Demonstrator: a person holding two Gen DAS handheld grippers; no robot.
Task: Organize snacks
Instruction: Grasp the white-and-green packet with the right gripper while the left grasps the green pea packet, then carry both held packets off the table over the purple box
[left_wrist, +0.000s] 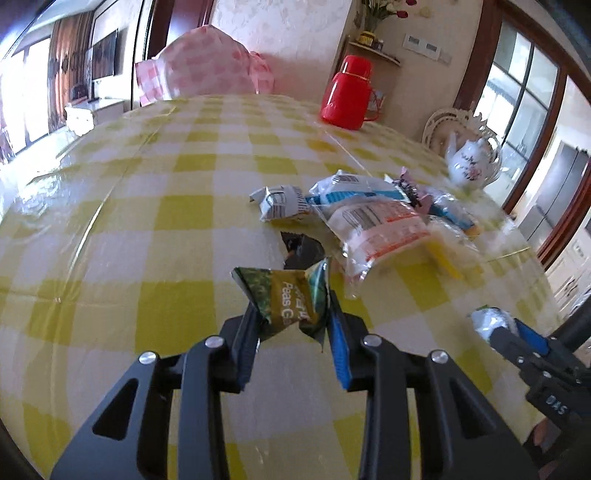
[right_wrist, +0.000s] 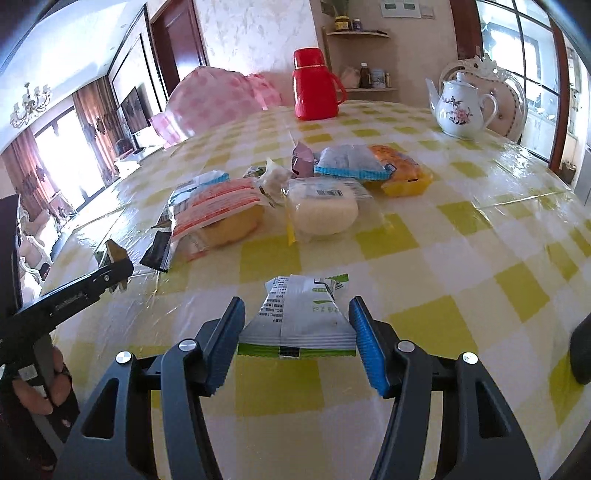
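surface (right_wrist: 424, 258): yellow-and-white check cloth under clear glossy cover
far edge: red flask (right_wrist: 314, 86) upright; white teapot (right_wrist: 460, 110) with flower print, well apart from flask
pink check cover (right_wrist: 218, 99): at far left edge
middle: snack pile (right_wrist: 295, 192), packs touching and overlapping
pile contents: round white bun pack (right_wrist: 323, 210), orange-striped cake pack (right_wrist: 216, 212), blue-edged pack (right_wrist: 351, 162), orange pack (right_wrist: 404, 175), small dark packet (right_wrist: 159, 253) at the near-left edge
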